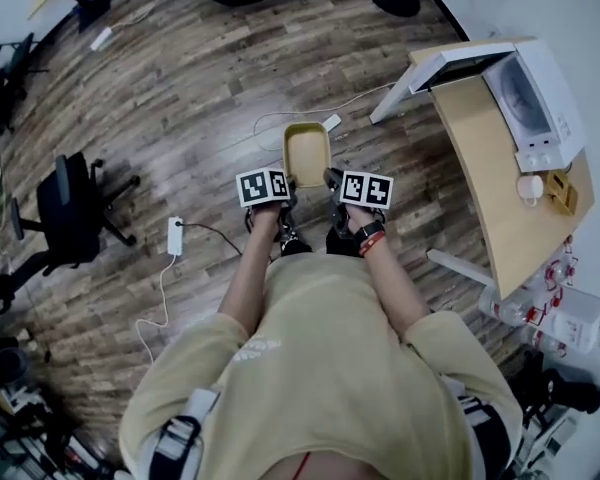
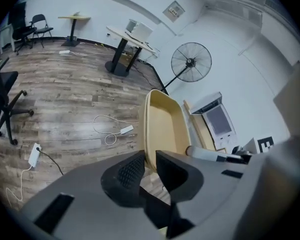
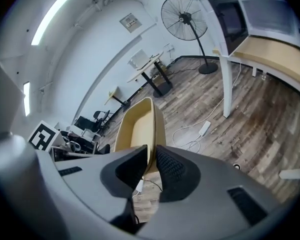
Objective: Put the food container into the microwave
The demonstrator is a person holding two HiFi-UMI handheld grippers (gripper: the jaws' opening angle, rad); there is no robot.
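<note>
tan food container point(image 1: 307, 154) held in the air, open side up, over the wood plank floor point(image 1: 180, 98), well apart from the microwave point(image 1: 535, 98). left claw point(image 2: 150, 160) pinched narrow on the container's left rim, right claw point(image 3: 151, 153) pinched narrow on the right rim. microwave standing on the curved wooden tabletop point(image 1: 485, 168) at right, door swung open. on the floor: black office chair point(image 1: 65, 208) at left, white power strip point(image 1: 175, 236) with trailing cable, another white cord looped beyond the container. pedestal fan point(image 2: 191, 62) near the white wall.
</note>
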